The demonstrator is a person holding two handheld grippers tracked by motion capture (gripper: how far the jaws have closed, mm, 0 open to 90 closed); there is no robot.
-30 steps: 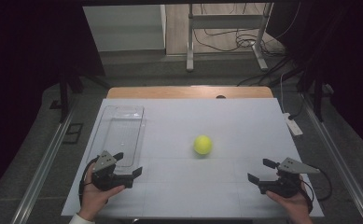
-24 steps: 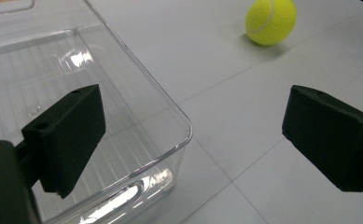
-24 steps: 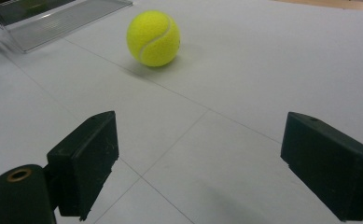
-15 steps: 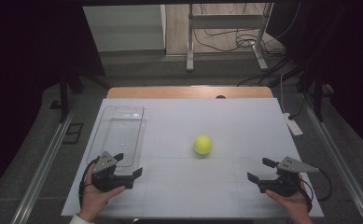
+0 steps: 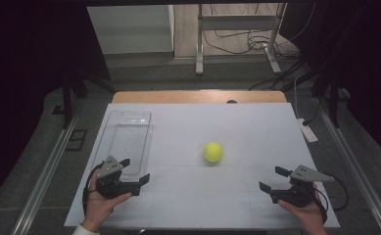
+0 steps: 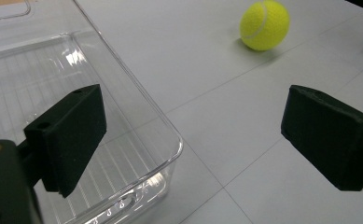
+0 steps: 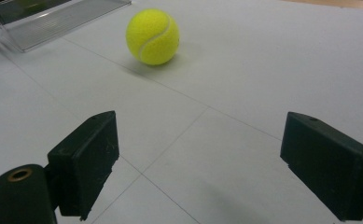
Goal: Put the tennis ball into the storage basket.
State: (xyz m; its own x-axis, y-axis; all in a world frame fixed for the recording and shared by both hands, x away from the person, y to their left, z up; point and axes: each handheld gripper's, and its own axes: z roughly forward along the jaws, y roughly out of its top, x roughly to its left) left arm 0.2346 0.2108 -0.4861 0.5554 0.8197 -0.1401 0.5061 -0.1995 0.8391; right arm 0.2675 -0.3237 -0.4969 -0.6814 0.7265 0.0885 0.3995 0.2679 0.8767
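Note:
A yellow-green tennis ball [image 5: 212, 151] rests near the middle of the white tabletop [image 5: 247, 122]. A clear, empty plastic tray [image 5: 127, 139] lies on the left half. My left gripper [image 5: 135, 170] is at the tray's near end, open; its jaws have just been opening a little and nothing is between them. In the left gripper view the gripper [image 6: 193, 116] straddles the tray's corner [image 6: 39, 70], with the ball [image 6: 264, 24] farther off at upper right. My right gripper [image 5: 270, 178] is held open at the near right. The right gripper view has the gripper [image 7: 198, 140] empty and the ball [image 7: 152, 36] ahead to the left.
A white power strip [image 5: 308, 132] lies off the table's right edge. A strip of wooden tabletop [image 5: 198, 96] shows along the far edge. Behind it stand metal frame legs [image 5: 198, 49] and loose cables on the floor. Dark surroundings flank both sides.

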